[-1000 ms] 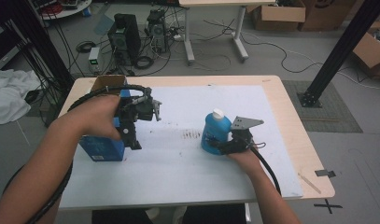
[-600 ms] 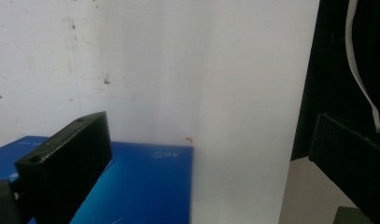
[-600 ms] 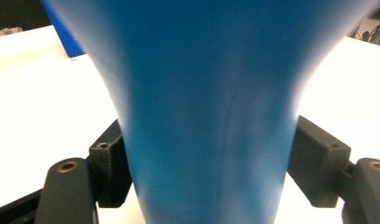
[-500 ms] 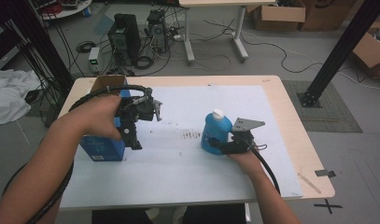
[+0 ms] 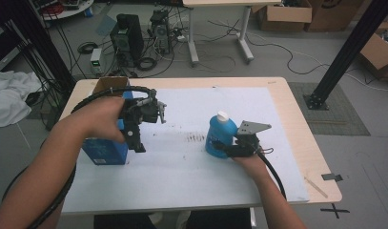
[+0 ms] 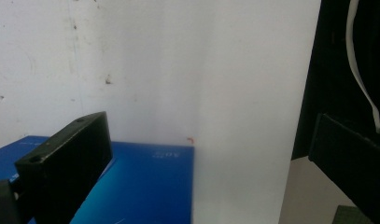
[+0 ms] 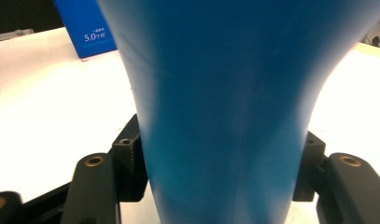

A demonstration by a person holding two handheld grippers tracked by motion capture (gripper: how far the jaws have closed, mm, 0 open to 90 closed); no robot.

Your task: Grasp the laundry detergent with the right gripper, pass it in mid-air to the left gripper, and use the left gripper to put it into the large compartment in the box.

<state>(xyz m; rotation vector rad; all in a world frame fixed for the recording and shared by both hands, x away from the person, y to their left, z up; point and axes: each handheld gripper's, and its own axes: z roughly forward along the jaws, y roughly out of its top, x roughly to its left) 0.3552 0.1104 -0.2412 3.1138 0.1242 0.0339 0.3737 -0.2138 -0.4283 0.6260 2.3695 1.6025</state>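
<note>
At the bottle (image 5: 220, 134), right tool (image 5: 220, 145) clamps level.

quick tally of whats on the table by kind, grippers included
blue bottle with a white cap: 1
blue box: 1
cardboard box: 1
white sheet covering the tabletop: 1
grippers: 2, the left gripper over the blue box and the right gripper closed round the bottle
total: 6
</note>
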